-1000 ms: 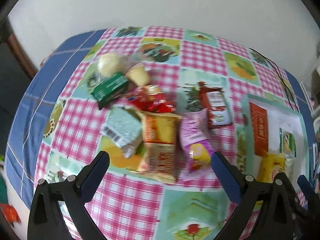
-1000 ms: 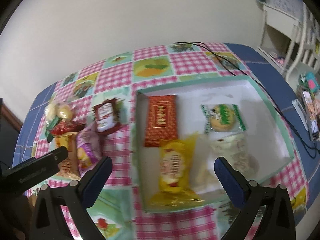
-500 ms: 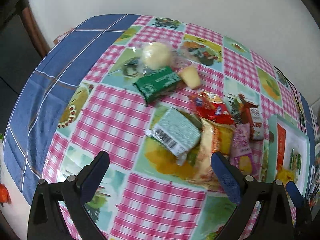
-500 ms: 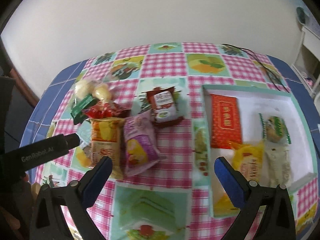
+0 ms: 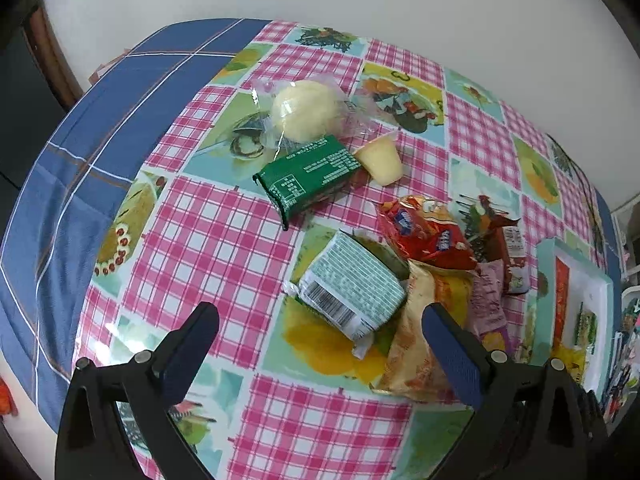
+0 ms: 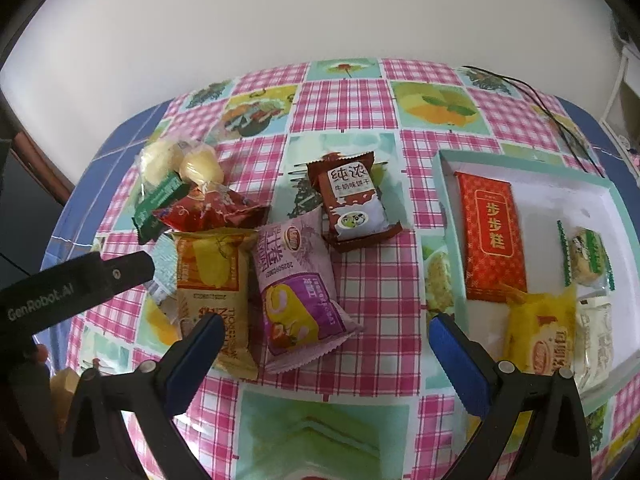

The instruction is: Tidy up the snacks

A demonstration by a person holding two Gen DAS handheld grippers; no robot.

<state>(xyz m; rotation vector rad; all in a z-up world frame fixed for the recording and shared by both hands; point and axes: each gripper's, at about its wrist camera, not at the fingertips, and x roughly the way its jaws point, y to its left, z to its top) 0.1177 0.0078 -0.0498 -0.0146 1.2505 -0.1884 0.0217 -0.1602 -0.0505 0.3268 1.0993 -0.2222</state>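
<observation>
- Eight wrapped snacks lay loose on the checked tablecloth point(image 6: 352, 104), counting the purple packet point(image 6: 298, 292).
- Four packets sat in one white tray point(image 6: 560, 196), counting the red one point(image 6: 492, 240).

From my left wrist view the tray point(image 5: 600, 280) is squeezed against the right edge; I can make out its near rim and slivers of the packets inside, print unreadable. The purple packet point(image 5: 486, 300) is mostly covered by the yellow-orange packet point(image 5: 424, 336) and by my left gripper's right finger point(image 5: 452, 356).

Right wrist view: the left gripper's body point(image 6: 76, 280) crosses the pale green packet point(image 6: 166, 268), leaving only a corner showing. The white packet point(image 6: 596, 344) in the tray sits partly behind my right finger, label too faint to read. The yellow packet point(image 6: 540, 336) has its lower end hidden by that same finger.
</observation>
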